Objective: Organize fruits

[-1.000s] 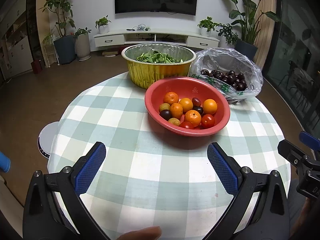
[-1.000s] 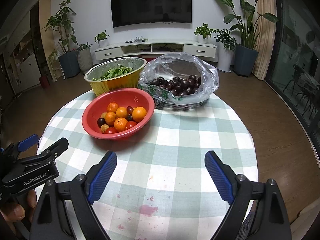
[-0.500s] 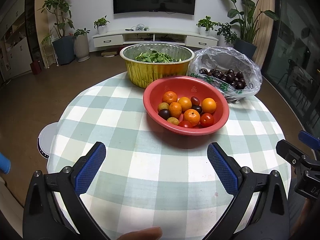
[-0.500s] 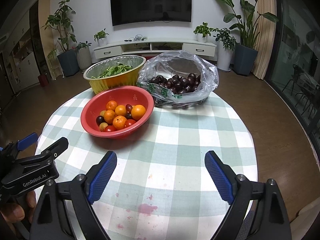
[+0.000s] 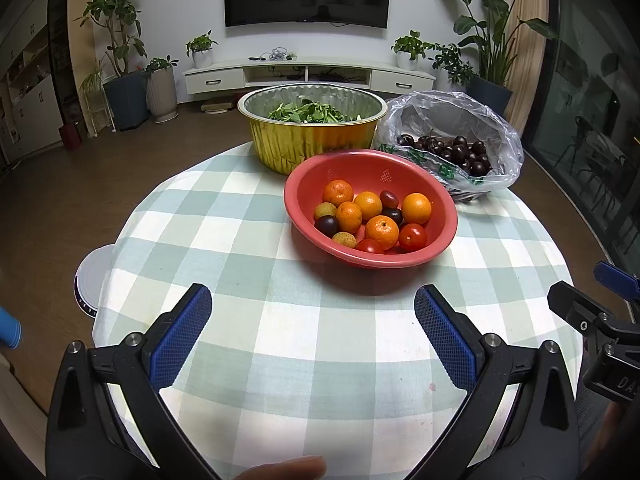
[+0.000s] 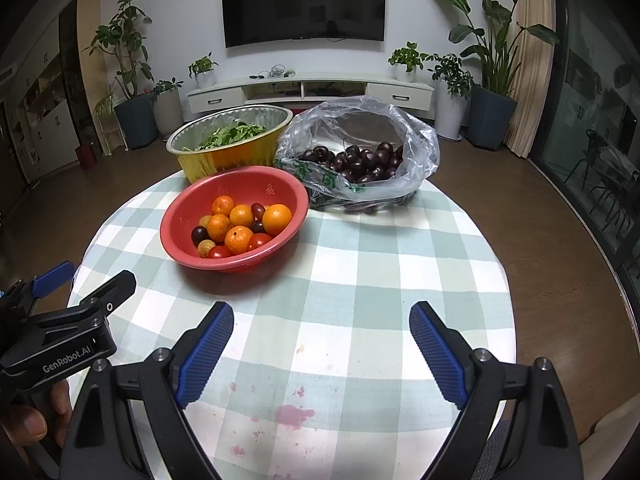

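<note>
A red bowl (image 5: 316,184) (image 6: 192,208) on the round table holds several oranges (image 5: 382,232), red tomatoes (image 5: 413,237), dark plums and small yellowish fruits. A clear plastic bag (image 5: 452,120) (image 6: 360,120) of dark cherries lies behind it to the right. My left gripper (image 5: 314,306) is open and empty above the table's near side, short of the bowl. My right gripper (image 6: 322,322) is open and empty too, right of the bowl; it also shows at the right edge of the left wrist view (image 5: 596,320).
A gold foil pan (image 5: 312,140) (image 6: 224,152) of green leaves stands behind the bowl. The green-and-white checked tablecloth (image 6: 360,264) has pink stains near me (image 6: 294,416). A white round device (image 5: 94,276) lies on the floor left of the table.
Both grippers have drifted slightly; the bowl and bag sit a little lower and more to the left in the views. Both stay open.
</note>
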### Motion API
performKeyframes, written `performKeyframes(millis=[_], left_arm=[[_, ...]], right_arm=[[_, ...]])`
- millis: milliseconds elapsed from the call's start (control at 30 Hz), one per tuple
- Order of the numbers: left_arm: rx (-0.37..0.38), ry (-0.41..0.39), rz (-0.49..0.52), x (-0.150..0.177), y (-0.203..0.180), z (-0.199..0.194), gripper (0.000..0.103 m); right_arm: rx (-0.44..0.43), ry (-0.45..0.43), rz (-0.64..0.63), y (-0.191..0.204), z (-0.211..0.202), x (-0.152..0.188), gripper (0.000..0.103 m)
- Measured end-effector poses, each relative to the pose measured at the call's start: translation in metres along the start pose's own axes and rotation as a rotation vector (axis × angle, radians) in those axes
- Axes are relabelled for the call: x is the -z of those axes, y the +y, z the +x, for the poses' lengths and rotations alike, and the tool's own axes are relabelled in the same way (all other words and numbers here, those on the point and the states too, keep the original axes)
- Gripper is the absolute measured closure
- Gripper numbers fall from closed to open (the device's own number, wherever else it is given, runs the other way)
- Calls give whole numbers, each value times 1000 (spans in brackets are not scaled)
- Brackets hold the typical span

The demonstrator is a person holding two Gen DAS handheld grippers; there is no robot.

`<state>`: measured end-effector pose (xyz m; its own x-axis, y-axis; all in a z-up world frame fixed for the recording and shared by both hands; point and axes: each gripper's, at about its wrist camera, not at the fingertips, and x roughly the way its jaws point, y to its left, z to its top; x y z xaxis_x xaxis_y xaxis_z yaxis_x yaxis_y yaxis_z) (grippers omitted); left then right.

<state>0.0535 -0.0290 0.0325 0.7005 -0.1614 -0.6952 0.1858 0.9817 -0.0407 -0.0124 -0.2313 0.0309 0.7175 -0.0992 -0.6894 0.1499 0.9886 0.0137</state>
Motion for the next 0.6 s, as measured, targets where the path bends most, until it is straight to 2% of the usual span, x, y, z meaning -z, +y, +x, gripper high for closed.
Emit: performKeyframes(millis=[600], left_arm=[[4,4,8,2,-3,1,0]], right_arm=[[1,2,-1,1,0,-1,11]])
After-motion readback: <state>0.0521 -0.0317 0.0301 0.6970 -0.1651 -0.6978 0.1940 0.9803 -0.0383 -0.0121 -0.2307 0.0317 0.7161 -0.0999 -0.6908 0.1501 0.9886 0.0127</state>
